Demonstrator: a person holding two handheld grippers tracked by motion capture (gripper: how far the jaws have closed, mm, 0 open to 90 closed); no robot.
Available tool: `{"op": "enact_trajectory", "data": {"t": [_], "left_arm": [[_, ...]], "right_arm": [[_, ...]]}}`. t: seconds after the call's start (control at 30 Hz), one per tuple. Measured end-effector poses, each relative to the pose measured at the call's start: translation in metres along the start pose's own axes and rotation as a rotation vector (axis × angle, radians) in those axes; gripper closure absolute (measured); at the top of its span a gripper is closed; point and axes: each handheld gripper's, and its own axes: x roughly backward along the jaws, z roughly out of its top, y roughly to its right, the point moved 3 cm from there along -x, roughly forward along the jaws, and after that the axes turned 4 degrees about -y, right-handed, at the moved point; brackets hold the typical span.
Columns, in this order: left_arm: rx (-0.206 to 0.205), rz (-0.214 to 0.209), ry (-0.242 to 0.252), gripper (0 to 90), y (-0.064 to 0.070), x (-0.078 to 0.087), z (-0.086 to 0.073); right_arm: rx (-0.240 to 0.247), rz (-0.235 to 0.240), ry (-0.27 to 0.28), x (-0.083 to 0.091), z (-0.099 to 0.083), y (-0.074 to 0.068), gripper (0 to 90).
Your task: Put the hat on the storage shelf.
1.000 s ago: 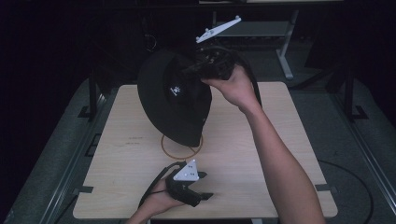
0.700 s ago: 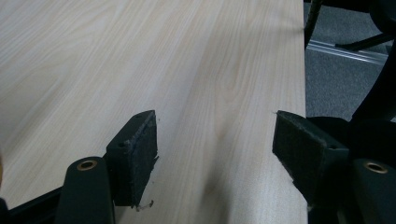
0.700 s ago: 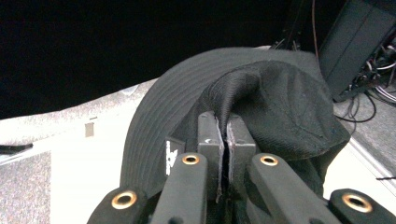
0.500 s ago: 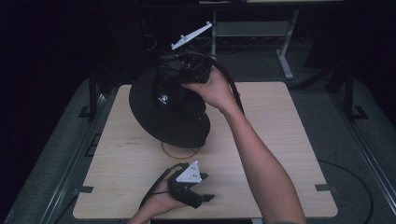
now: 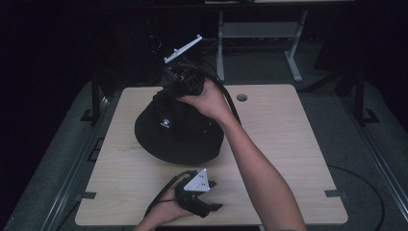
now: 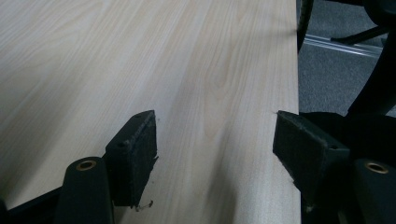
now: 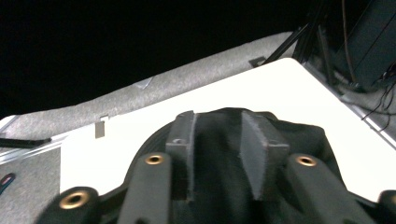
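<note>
We see the right tool [image 5: 185,83], pinching the hat [image 5: 175,130], has lowered it, seemingly onto the worktop [image 5: 288,144] centre, while the left tool [image 6: 215,154] rests spread at 6 o'clock.

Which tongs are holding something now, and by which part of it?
The right tongs pinch the black bucket hat by fabric at the top of its crown; its brim rests on the table. The left tongs are open, holding nothing.

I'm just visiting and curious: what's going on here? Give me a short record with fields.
Surface: light wooden table
Object: black bucket hat with a small white logo, lying on the table
Right hand-held gripper: jaws pinching the hat's fabric at its top
Left hand-held gripper: jaws apart, nothing between them, low over the near table edge
Person: a hand holds the right gripper over the hat
</note>
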Motion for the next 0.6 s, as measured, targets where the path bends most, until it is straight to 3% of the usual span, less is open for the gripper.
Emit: {"op": "enact_trajectory", "data": {"t": [0.17, 0.6], "left_arm": [[0.001, 0.002, -0.002, 29.4, 0.0, 0.0, 0.0], [0.008, 0.004, 0.009, 29.2, 0.001, 0.002, -0.002]], "right_arm": [[-0.028, 0.027, 0.038, 0.008, -0.007, 0.003, 50.8], [-0.071, 0.01, 0.097, 0.035, -0.03, 0.012, 45.5]]}}
